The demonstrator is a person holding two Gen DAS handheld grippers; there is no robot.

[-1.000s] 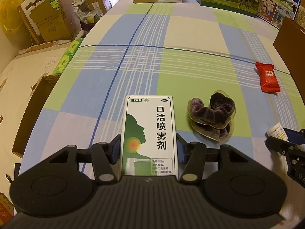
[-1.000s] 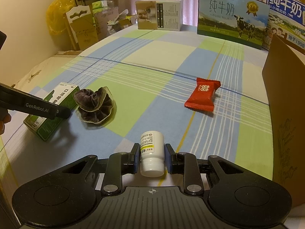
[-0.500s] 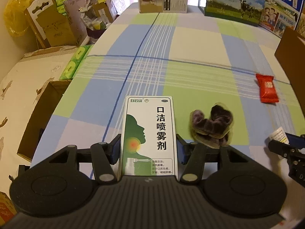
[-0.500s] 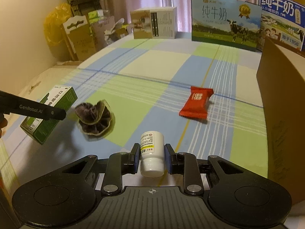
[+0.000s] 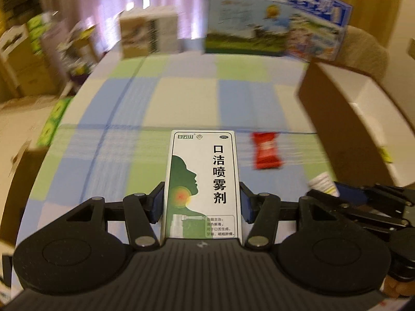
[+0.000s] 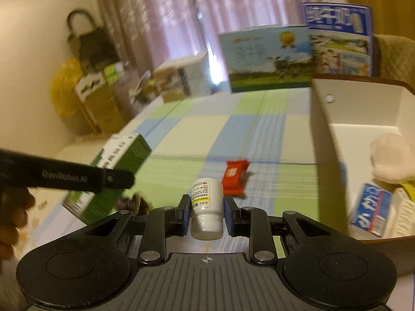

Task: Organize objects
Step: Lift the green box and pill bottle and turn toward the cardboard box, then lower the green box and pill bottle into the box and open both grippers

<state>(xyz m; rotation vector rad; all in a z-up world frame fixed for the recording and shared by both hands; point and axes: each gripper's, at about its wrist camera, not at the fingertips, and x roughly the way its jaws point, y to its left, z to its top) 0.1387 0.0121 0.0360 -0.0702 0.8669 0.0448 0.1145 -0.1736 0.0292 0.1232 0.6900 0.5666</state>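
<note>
Counted: one spray box [image 5: 203,181], one pill bottle [image 6: 206,202], one red snack packet [image 6: 234,177], one scrunchie [image 6: 132,203], two milk cartons [image 6: 269,59], one open storage box [image 6: 363,129].

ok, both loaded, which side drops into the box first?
Probably right. Its hand-held gripper holds the bottle right beside the open box; the left one, holding the carton, sits farther over.

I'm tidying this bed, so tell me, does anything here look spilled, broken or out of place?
Nothing looks spilled or damaged. The red snack packet and the dark scrunchie lie loose on the checked sheet, outside the storage box. The background is blurred.
</note>
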